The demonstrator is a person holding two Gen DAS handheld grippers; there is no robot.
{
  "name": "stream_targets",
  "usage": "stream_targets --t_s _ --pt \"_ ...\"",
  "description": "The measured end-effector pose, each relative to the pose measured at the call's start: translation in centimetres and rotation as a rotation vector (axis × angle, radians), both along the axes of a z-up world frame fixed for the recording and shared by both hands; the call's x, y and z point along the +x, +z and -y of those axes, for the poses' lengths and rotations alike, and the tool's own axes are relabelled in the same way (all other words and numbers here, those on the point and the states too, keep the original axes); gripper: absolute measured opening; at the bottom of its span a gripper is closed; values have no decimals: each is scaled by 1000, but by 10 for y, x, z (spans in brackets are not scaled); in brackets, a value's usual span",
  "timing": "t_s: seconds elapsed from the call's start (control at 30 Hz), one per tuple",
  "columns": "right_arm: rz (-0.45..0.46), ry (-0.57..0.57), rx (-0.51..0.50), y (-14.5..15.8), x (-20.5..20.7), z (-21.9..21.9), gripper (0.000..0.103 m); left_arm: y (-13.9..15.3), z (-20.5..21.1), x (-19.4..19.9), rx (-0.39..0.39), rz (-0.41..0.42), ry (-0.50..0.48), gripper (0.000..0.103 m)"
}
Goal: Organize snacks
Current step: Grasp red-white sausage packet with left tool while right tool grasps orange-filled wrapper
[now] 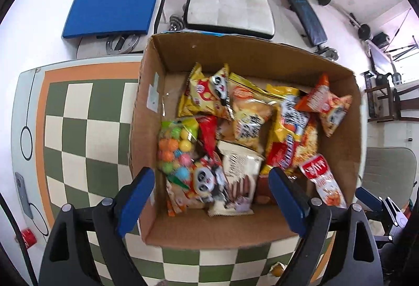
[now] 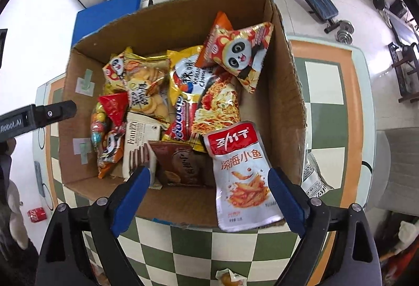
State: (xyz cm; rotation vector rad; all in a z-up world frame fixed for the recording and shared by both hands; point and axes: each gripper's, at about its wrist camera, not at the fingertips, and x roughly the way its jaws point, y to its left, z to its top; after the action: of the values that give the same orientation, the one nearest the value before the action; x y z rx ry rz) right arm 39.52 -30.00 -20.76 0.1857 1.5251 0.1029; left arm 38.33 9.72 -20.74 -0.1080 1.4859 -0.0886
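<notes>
Box (image 2: 275, 92) nearly full; fish pouch (image 2: 242, 176) just in; two packets (image 2: 313, 176) outside; both grippers (image 1: 212, 194) (image 2: 209, 194) wide, empty.

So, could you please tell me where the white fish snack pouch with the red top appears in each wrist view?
Left wrist: the white fish snack pouch lies at lower right, inside the cardboard box by its right wall.
Right wrist: the pouch is bottom centre, overhanging the box's near edge.
Shared landmark: the bag of coloured candy balls.
</notes>
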Motion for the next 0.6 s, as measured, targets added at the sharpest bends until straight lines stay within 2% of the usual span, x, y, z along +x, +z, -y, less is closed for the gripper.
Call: stream_targets --t_s 0.23,0.33,0.47,0.53,0.6 --pt "87 23 16 37 -25 -8 94 33 16 -49 24 131 -24 89" --pt "116 7 42 48 -38 -6 94 49 23 -74 33 214 -32 89" --pt "155 -31 71 59 -68 2 93 57 31 -104 43 275 -57 89" --pt "170 -41 106 56 -88 10 84 54 39 -123 73 304 -85 89" --pt "156 -61 125 45 -104 18 58 44 48 -137 106 302 -113 89"
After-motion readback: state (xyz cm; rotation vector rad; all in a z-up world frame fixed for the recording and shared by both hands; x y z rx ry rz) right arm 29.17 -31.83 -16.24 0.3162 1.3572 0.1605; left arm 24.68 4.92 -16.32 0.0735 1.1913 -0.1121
